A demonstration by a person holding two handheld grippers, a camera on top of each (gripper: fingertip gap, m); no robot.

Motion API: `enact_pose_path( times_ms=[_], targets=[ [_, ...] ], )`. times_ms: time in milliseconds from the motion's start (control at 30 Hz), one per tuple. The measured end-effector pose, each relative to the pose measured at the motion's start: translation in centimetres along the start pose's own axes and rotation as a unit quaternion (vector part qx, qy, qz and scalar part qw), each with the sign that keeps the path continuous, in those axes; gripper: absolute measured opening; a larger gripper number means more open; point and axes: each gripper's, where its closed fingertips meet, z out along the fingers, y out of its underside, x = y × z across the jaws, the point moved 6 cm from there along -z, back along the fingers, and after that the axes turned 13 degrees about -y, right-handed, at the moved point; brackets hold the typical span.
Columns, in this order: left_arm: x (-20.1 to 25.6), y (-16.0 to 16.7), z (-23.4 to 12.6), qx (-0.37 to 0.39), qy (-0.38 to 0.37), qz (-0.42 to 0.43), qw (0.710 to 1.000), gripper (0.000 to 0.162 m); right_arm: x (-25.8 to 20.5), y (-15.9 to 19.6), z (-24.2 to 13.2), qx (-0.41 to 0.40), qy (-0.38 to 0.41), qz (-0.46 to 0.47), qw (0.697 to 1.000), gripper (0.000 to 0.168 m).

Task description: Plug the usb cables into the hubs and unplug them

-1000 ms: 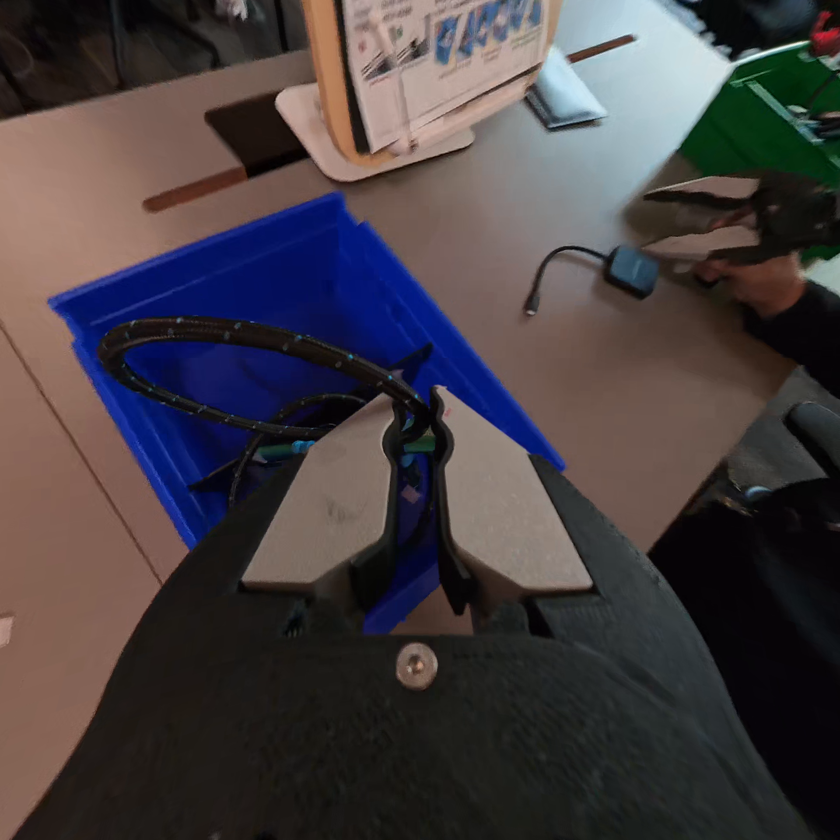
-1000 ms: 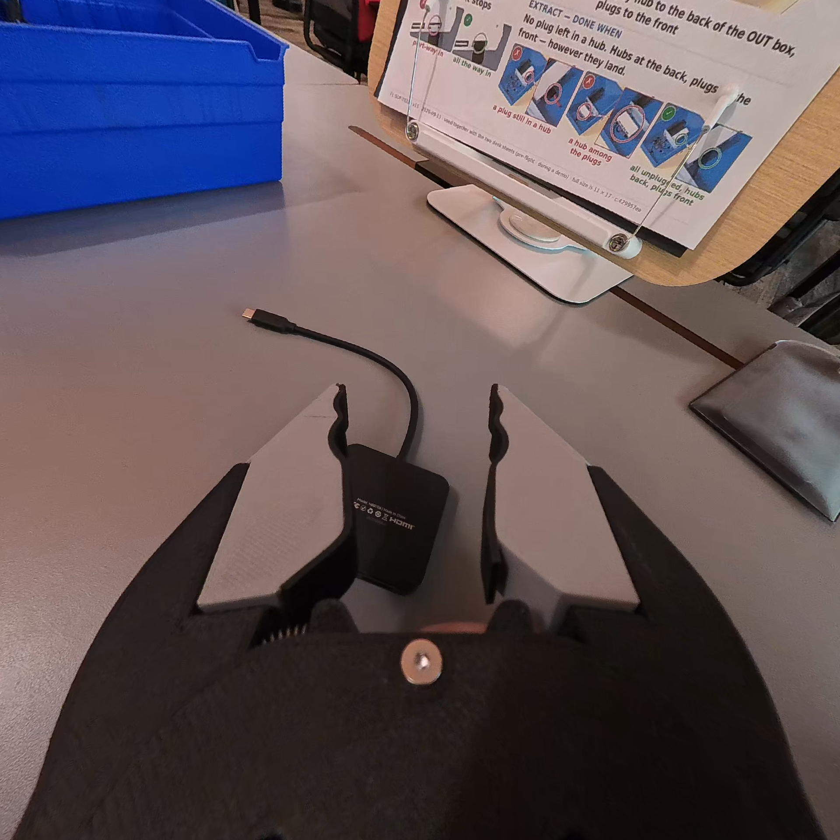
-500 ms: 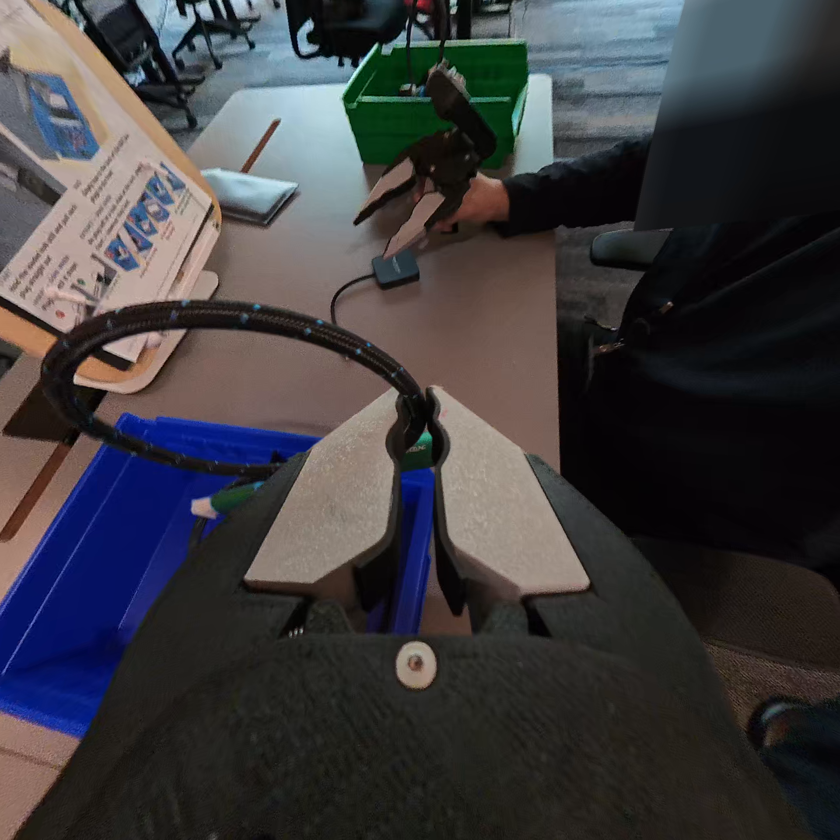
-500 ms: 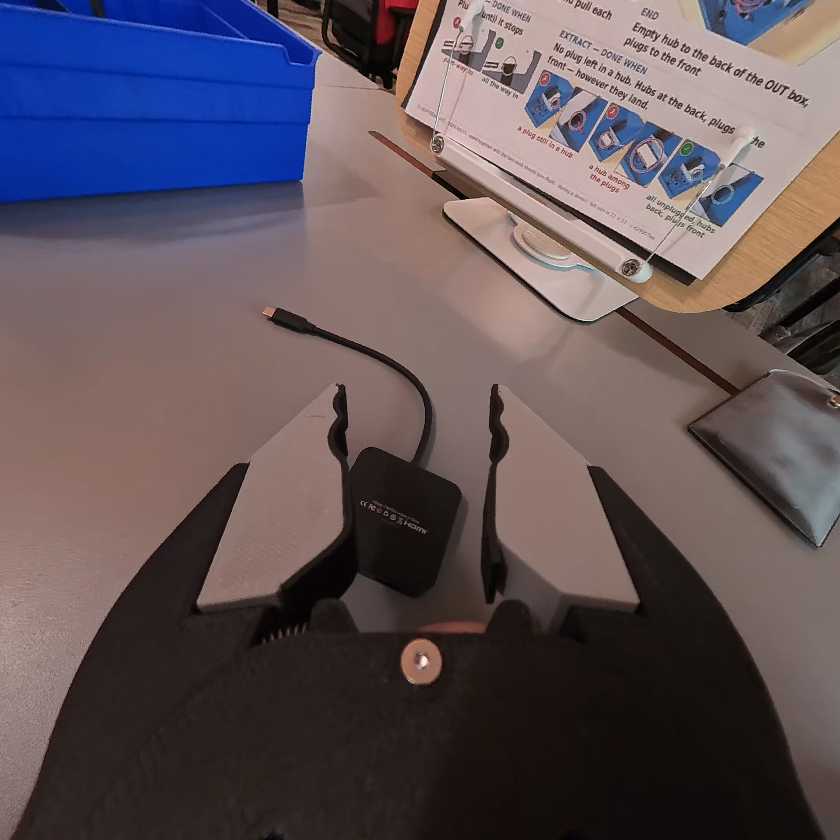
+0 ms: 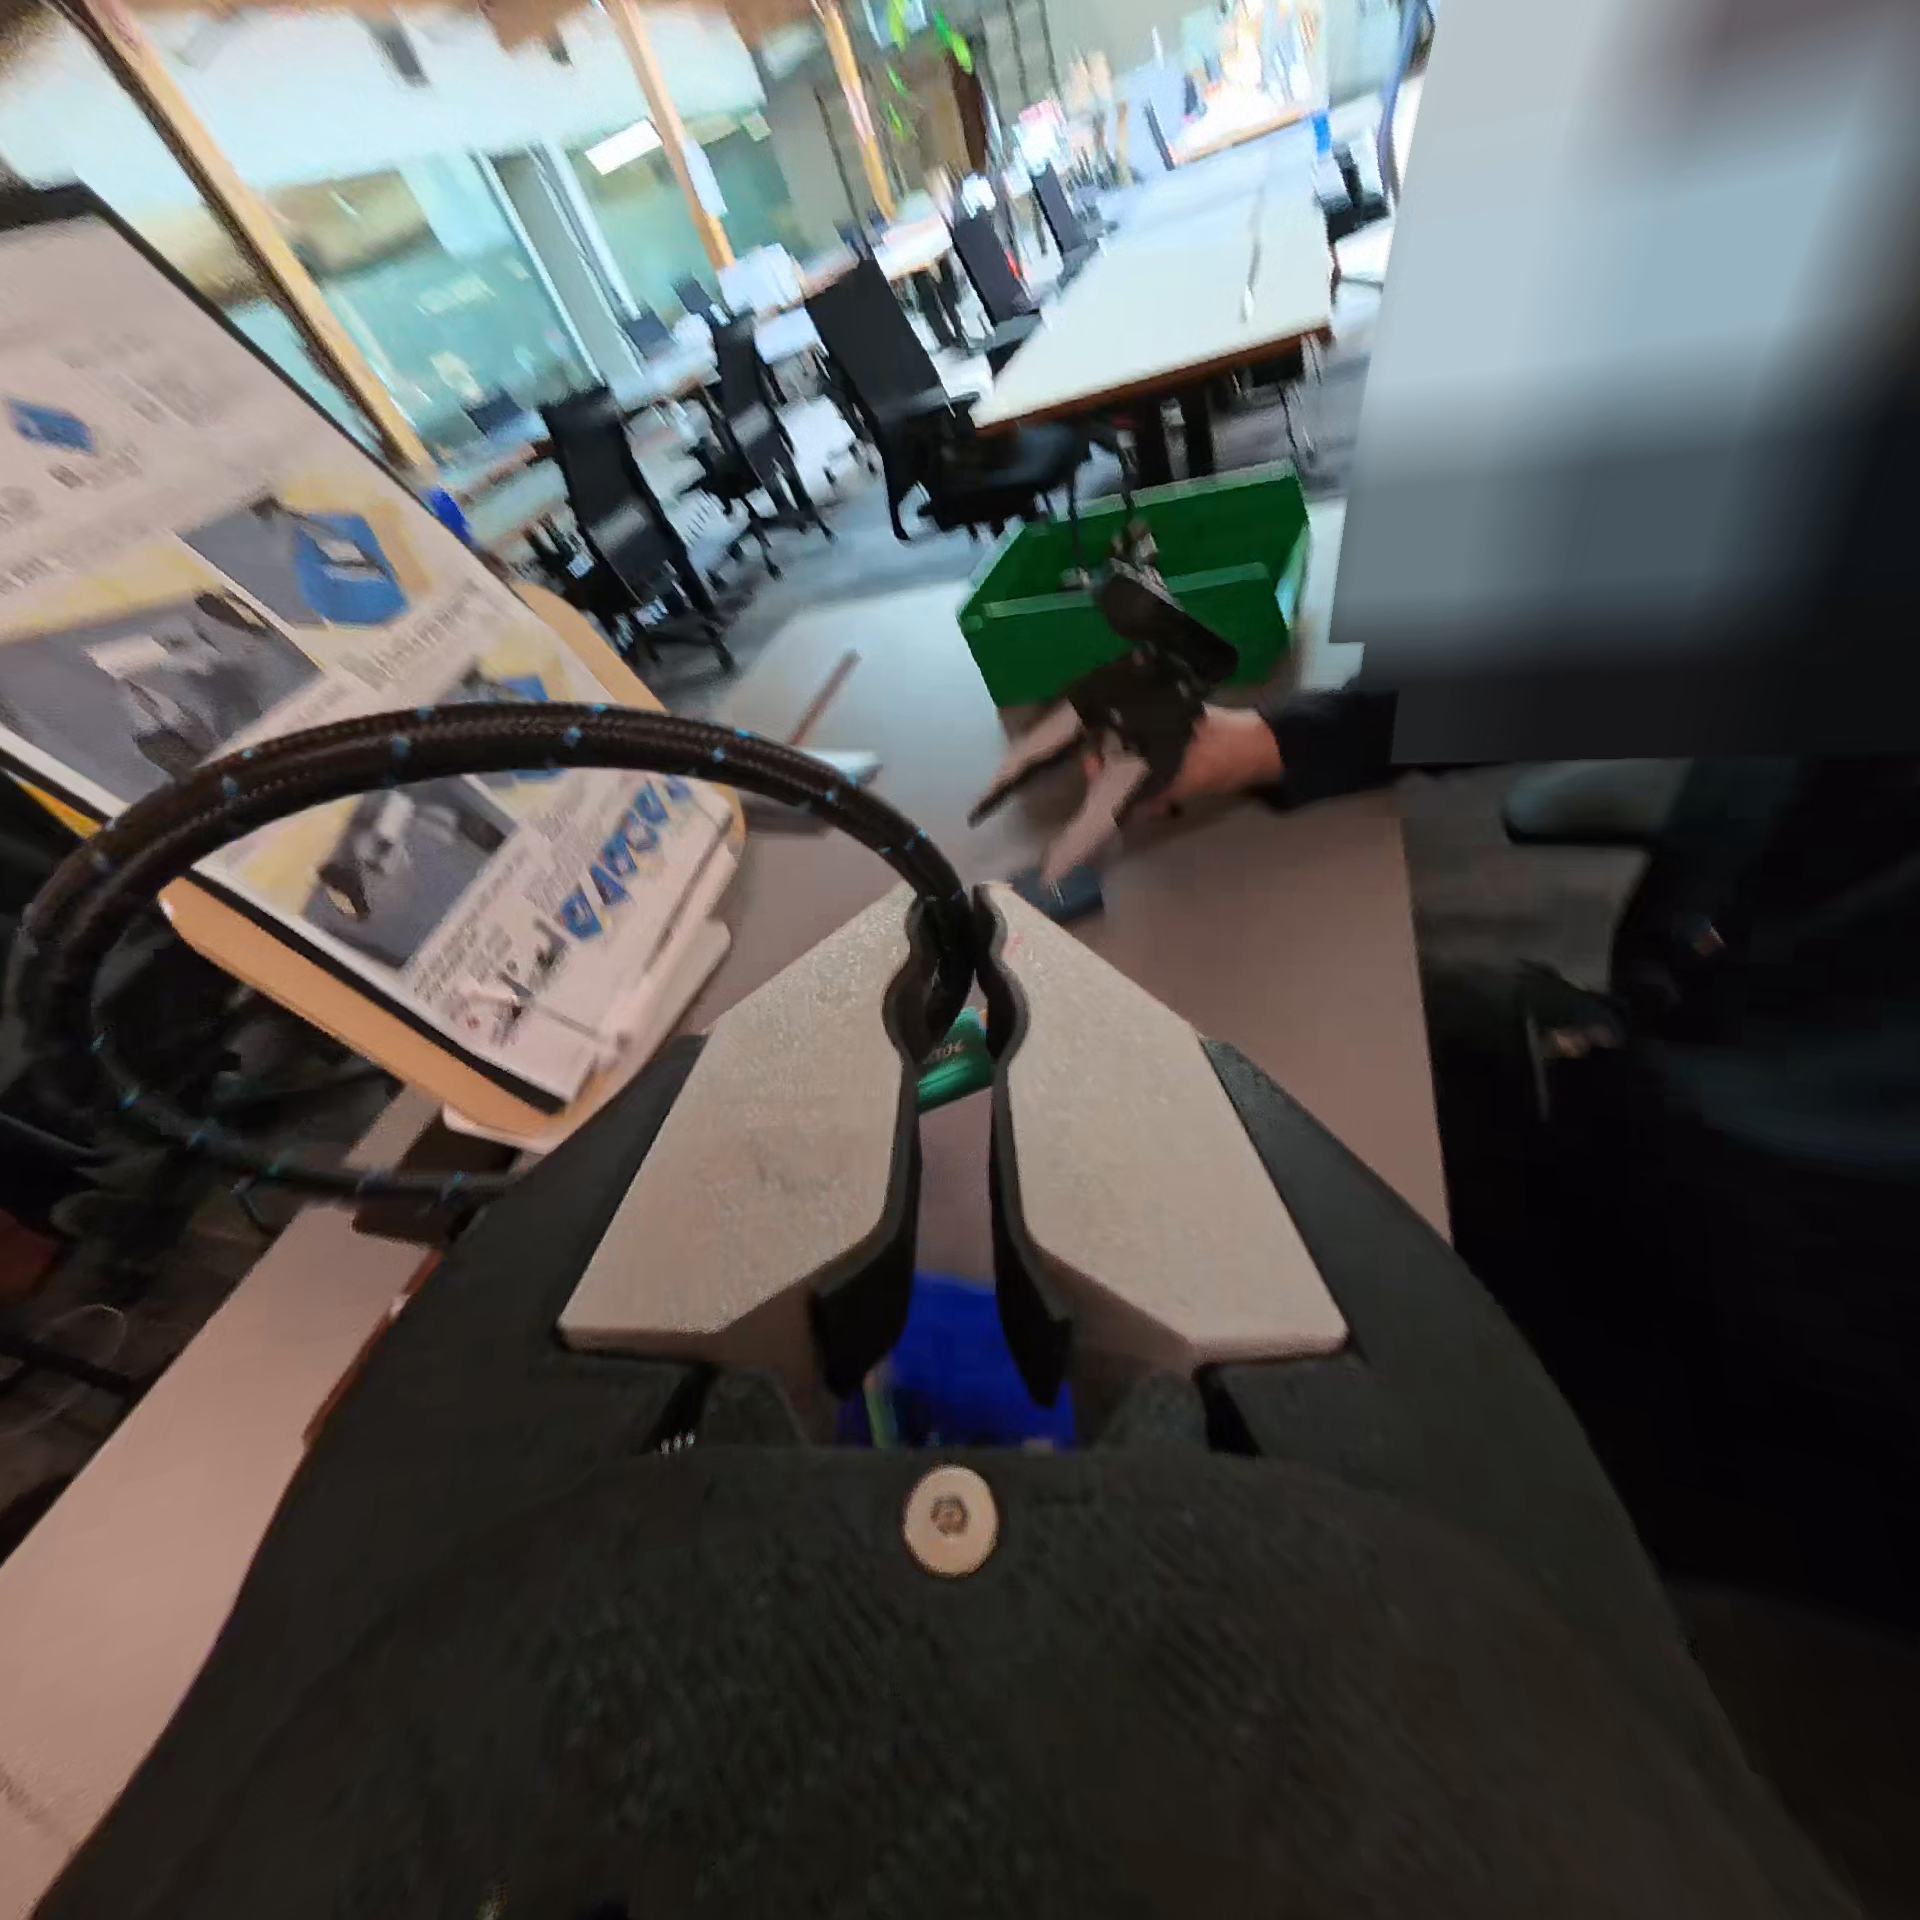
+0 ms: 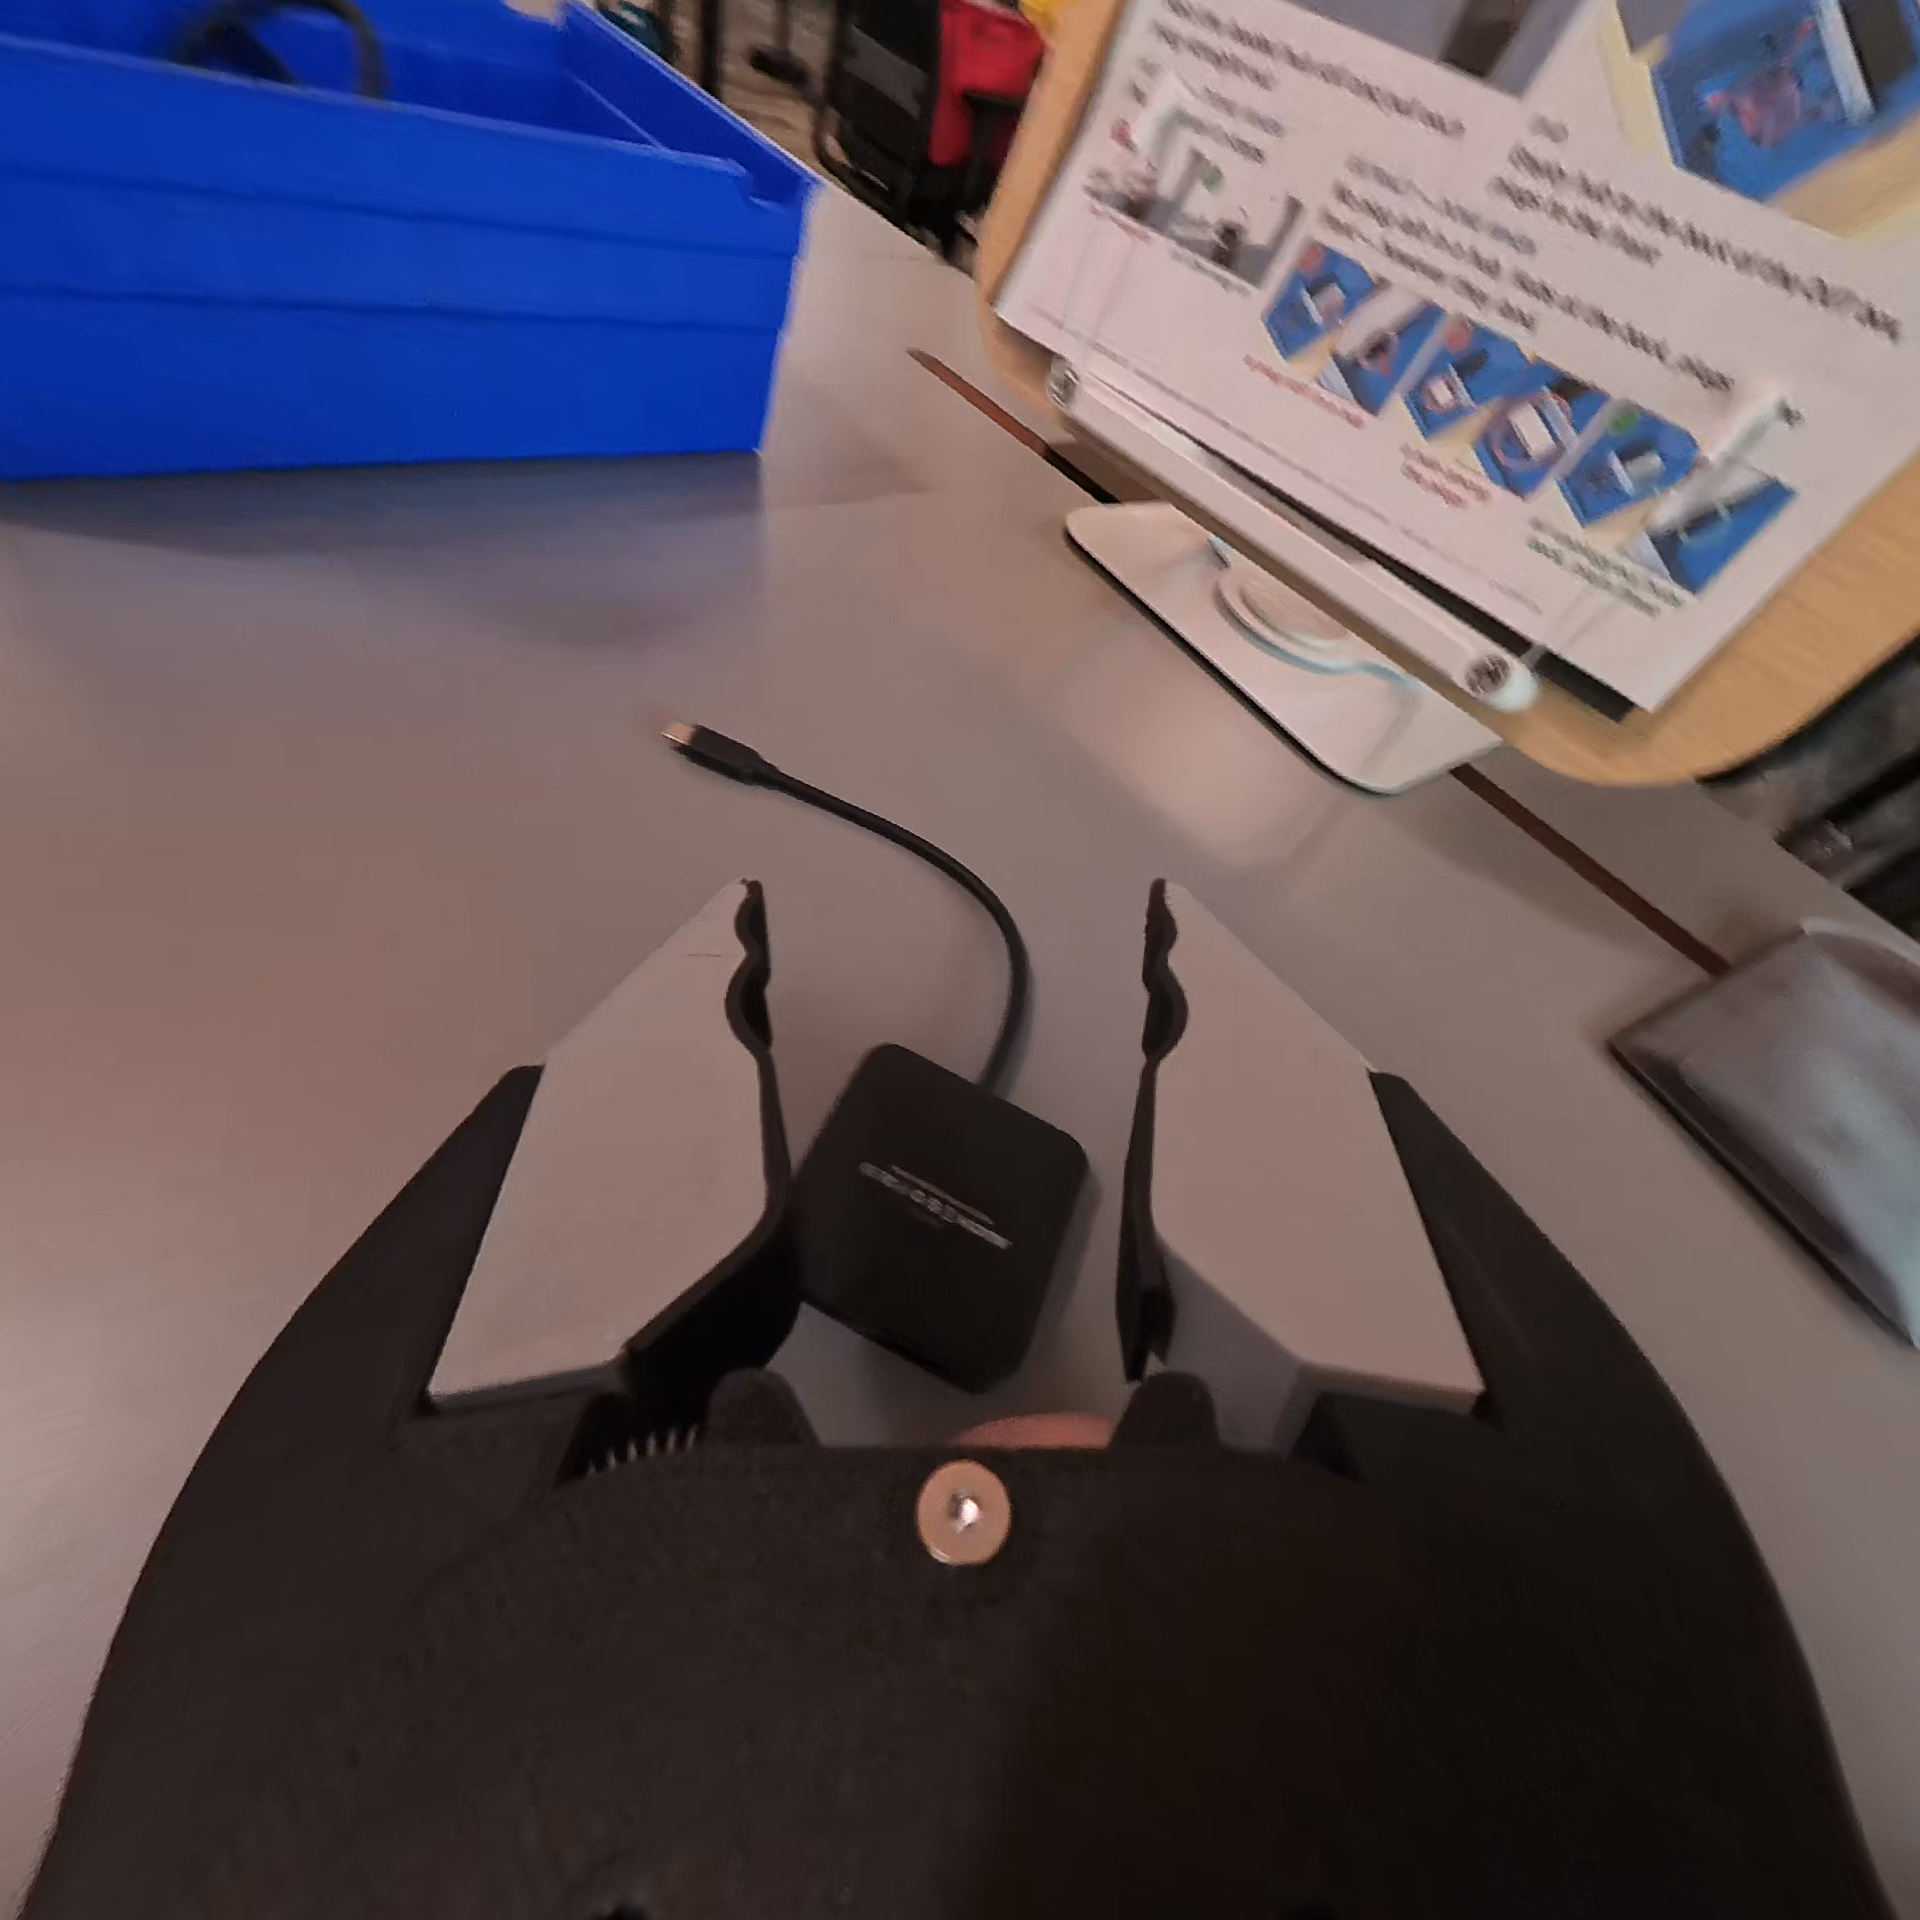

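A left gripper (image 5: 951,940) holds a black braided cable (image 5: 436,732) aloft above a grey table (image 5: 1247,935), its jaws clamped on the cord right at the tips, with a green piece (image 5: 951,1055) showing just below the pinch. The cable arcs up and round to the left in a broad loop in front of a printed instruction board (image 5: 312,727) on its stand, and a sliver of a blue bin (image 5: 951,1371) shows beneath the fingers. The grip sits so near the tips that a steady squeeze and a level carry look wise, or the stiff loop may twist free.

Across the table, the right gripper (image 6: 956,914) rests low with its jaws spread wide and nothing held. A small black adapter box (image 6: 935,1210) lies flat on the table between its fingers, close against the left finger and clear of the right one. Its short lead (image 6: 935,862) curls forward to a plug lying on the bare surface. Centring the box before closing would likely give an even hold.

The left gripper is raised and pointing across the room; the right is tipped down toward the tabletop, near a green bin (image 5: 1143,603) and a grey pouch (image 6: 1787,1091).
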Motion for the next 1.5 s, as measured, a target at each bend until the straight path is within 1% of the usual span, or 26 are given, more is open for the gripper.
enact_pose_path(
  times_ms=[67, 133, 167, 200, 233, 267, 300, 400, 467, 533, 633, 700, 733, 767, 800, 833, 900, 933, 1033, 1133, 1233, 1300, 1367, 1400, 1467, 1500],
  targets=[
    [0.0, -0.8, 2.8, 0.02, -0.056, -0.042, 0.997, 0.003, -0.5, -0.3, -0.1, 0.013, -0.024, -0.009, 1.0, 0.076],
    [-0.5, 0.5, 6.8, -0.022, -0.137, -0.098, 0.985, 0.003, -0.6, -0.6, -0.4, 0.023, -0.041, -0.003, 0.999, 0.086],
    [-0.1, 1.4, 8.9, -0.041, -0.15, -0.115, 0.981, 0.003, -0.4, -0.8, -0.7, 0.033, -0.045, -0.001, 0.998, 0.088],
    [0.8, 1.9, 11.0, -0.043, -0.134, -0.13, 0.981, 0.003, -0.2, -1.1, -1.1, 0.047, -0.046, -0.001, 0.998, 0.089],
    [2.0, 2.0, 13.1, -0.03, -0.098, -0.155, 0.983, 0.003, 0.0, -1.4, -1.6, 0.062, -0.048, -0.003, 0.997, 0.091],
    [3.2, 1.9, 15.2, -0.014, -0.059, -0.185, 0.981, 0.003, 0.2, -1.8, -2.1, 0.081, -0.048, -0.005, 0.996, 0.097],
    [4.2, 1.8, 17.2, -0.002, -0.031, -0.214, 0.976, 0.003, 0.4, -2.1, -2.7, 0.101, -0.049, -0.006, 0.994, 0.1],
    [6.1, 1.7, 22.5, 0.013, 0.049, -0.273, 0.961, 0.003, 0.7, -3.0, -4.0, 0.152, -0.07, 0.008, 0.986, 0.101],
    [6.5, 2.2, 25.2, 0.008, 0.061, -0.298, 0.952, 0.003, 1.0, -3.2, -4.6, 0.17, -0.078, 0.028, 0.982, 0.1],
    [6.6, 3.0, 26.7, 0.002, 0.057, -0.302, 0.952, 0.003, 1.5, -2.7, -4.6, 0.147, -0.082, 0.04, 0.985, 0.099],
    [6.8, 5.0, 27.4, -0.017, 0.038, -0.282, 0.959, 0.003, 2.4, -1.0, -4.1, 0.076, -0.07, 0.063, 0.993, 0.101],
    [7.3, 6.9, 27.4, -0.057, 0.024, -0.249, 0.967, 0.003, 2.7, -0.3, -4.0, 0.058, -0.085, 0.097, 0.99, 0.104],
    [7.8, 8.3, 27.4, -0.109, 0.021, -0.239, 0.965, 0.003, 2.8, -0.1, -4.0, 0.056, -0.098, 0.113, 0.987, 0.104],
    [8.6, 9.7, 27.2, -0.178, 0.035, -0.231, 0.956, 0.003, 2.9, 0.0, -4.0, 0.053, -0.106, 0.125, 0.985, 0.104],
    [9.8, 10.7, 26.8, -0.239, 0.061, -0.221, 0.944, 0.003, 3.1, 0.2, -4.1, 0.05, -0.104, 0.132, 0.985, 0.103],
    [10.9, 11.4, 26.3, -0.282, 0.081, -0.204, 0.934, 0.004, 3.4, 0.3, -4.2, 0.048, -0.096, 0.135, 0.985, 0.102],
    [13.0, 12.3, 25.6, -0.343, 0.105, -0.165, 0.919, 0.004, 3.8, 0.4, -4.4, 0.045, -0.083, 0.138, 0.986, 0.1],
    [13.9, 12.6, 25.8, -0.358, 0.109, -0.149, 0.915, 0.003, 3.9, 0.5, -4.4, 0.042, -0.08, 0.14, 0.986, 0.1],
    [15.8, 13.3, 27.7, -0.37, 0.12, -0.114, 0.914, 0.004, 4.2, 0.8, -4.3, 0.03, -0.065, 0.137, 0.988, 0.099],
    [17.2, 13.3, 29.3, -0.364, 0.154, -0.142, 0.908, 0.027, 4.5, 1.8, -4.0, 0.003, -0.049, 0.135, 0.99, 0.101],
    [17.0, 12.2, 28.9, -0.335, 0.178, -0.17, 0.909, 0.044, 4.9, 3.1, -4.2, -0.02, -0.026, 0.14, 0.99, 0.102],
    [15.4, 11.9, 27.6, -0.313, 0.153, -0.17, 0.922, 0.045, 4.6, 3.7, -4.6, -0.033, -0.026, 0.157, 0.987, 0.1],
    [13.2, 12.4, 26.6, -0.294, 0.107, -0.155, 0.937, 0.041, 3.7, 3.9, -4.7, -0.054, -0.033, 0.173, 0.983, 0.096],
    [12.7, 12.9, 26.3, -0.292, 0.099, -0.147, 0.94, 0.039, 3.1, 3.9, -4.6, -0.07, -0.033, 0.176, 0.981, 0.093],
    [13.3, 14.2, 26.6, -0.313, 0.13, -0.119, 0.933, 0.041, 2.3, 4.2, -4.3, -0.096, -0.023, 0.172, 0.98, 0.091],
    [13.6, 14.8, 27.1, -0.327, 0.135, -0.097, 0.93, 0.039, 2.0, 4.4, -4.3, -0.102, -0.021, 0.173, 0.979, 0.091]
  ],
)
